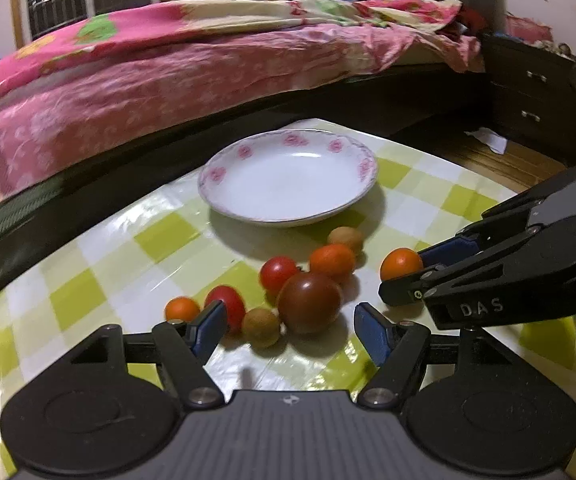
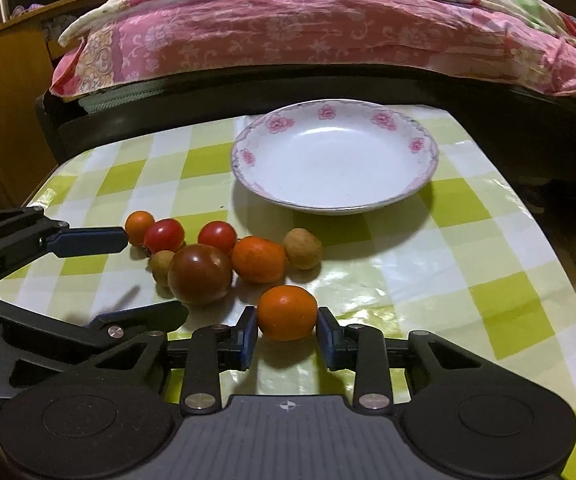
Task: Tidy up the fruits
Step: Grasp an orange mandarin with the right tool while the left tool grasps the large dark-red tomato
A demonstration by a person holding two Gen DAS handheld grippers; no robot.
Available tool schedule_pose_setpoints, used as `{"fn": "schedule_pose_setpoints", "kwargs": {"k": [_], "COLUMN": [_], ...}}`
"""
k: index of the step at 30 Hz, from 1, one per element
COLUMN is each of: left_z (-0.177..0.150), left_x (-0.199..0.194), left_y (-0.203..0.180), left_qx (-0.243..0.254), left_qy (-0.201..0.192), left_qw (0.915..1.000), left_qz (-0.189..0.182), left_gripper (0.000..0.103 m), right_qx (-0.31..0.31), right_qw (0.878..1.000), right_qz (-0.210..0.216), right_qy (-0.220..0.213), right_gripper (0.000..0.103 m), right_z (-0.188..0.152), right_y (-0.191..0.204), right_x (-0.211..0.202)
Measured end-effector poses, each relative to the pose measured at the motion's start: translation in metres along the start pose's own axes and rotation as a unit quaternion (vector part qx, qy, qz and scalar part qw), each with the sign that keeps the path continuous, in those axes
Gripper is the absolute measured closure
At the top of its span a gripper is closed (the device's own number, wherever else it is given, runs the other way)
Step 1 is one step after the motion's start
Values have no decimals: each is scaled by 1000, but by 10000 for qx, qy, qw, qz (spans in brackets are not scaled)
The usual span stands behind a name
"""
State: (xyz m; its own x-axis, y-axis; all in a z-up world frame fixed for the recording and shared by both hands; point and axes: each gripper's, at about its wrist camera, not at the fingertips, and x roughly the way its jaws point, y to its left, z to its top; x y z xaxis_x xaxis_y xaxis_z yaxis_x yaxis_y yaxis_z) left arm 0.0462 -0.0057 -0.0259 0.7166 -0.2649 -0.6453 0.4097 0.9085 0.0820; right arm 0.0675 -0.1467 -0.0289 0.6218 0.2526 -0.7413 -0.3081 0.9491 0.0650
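A white plate with pink flowers (image 1: pixel 362 168) (image 2: pixel 420 146) stands empty at the far side of the checked table. Several small fruits lie in front of it: a big dark tomato (image 1: pixel 309 302) (image 2: pixel 199 274), red cherry tomatoes (image 1: pixel 277 274) (image 2: pixel 217 236), small oranges (image 1: pixel 332 262) (image 2: pixel 258 259) and brown longans (image 1: pixel 261 327) (image 2: pixel 303 248). My right gripper (image 2: pixel 286 334) is shut on one small orange (image 2: pixel 286 312) (image 1: pixel 401 263) at table level. My left gripper (image 1: pixel 290 330) is open, its fingers either side of the dark tomato and a longan.
A bed with a pink quilt (image 1: pixel 167 80) (image 2: pixel 308 32) runs along the table's far edge. A dark drawer unit (image 1: pixel 536 96) stands at the right. The green-and-white tablecloth (image 2: pixel 468 280) has bare room to the right of the fruits.
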Motion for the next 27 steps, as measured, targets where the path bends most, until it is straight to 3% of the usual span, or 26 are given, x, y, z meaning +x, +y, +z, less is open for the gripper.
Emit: {"fn": "schedule_pose_setpoints", "kwargs": {"k": [5, 8, 12, 23, 25, 27], "left_z": [9, 16, 14, 15, 16, 17], "left_x": [13, 24, 34, 41, 40, 38], "left_y": [-17, -22, -19, -22, -21, -19], "left_qx": [545, 780, 684, 628, 582, 619], "left_qy": [-1, 78, 344, 466, 481, 523], "left_qw": [9985, 9969, 9970, 9969, 9971, 9967], "left_qz": [-84, -91, -94, 47, 68, 57], "left_gripper": [26, 32, 42, 43, 56, 56], "right_qx": [174, 303, 352, 325, 332, 333], "right_qw": [9996, 9992, 9990, 9991, 9990, 9990], "right_qz": [-201, -259, -253, -187, -218, -232], "right_qy": [0, 16, 86, 186, 204, 199], "right_gripper": [76, 76, 75, 75, 75, 75], "right_z": [-1, 0, -1, 0, 0, 1], "right_y": [-13, -20, -23, -19, -20, -20], "right_x": [-6, -7, -5, 1, 1, 1]}}
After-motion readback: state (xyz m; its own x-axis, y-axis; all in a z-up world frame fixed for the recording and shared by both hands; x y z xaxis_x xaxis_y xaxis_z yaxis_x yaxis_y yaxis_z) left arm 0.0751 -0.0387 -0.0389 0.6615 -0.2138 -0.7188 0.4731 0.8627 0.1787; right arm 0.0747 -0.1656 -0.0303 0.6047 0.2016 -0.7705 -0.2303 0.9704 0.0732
